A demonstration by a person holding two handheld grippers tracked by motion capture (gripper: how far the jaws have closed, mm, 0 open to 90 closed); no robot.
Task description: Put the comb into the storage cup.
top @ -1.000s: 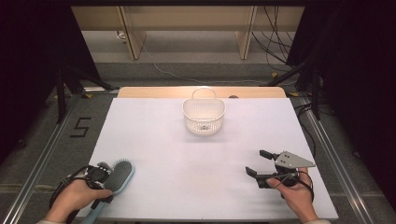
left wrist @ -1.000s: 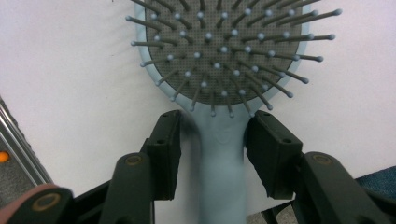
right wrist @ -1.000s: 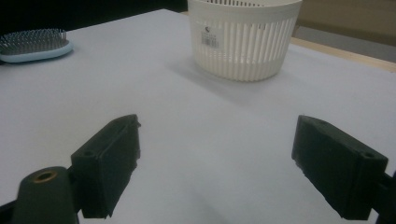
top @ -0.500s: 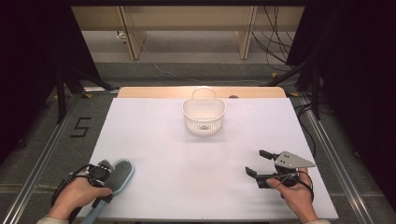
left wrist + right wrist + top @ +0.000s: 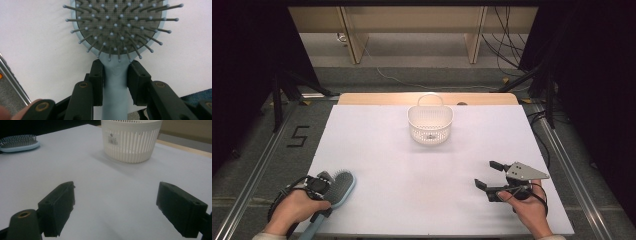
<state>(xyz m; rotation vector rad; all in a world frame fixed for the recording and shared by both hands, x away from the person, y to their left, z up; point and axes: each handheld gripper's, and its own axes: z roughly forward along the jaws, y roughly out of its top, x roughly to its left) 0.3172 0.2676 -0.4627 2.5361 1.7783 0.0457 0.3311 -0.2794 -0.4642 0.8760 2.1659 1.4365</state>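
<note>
Left gripper jaws have just been closing — we are pinching the hairbrush by its neck, flat at the table's near-left corner. Next, we judge, comes lifting toward the basket — right gripper is idling, spread.

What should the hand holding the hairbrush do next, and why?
Probably lift it. The left gripper has just been closing, and its jaws now sit against the hairbrush neck while it lies flat on the table. The basket stands empty farther off.
</note>
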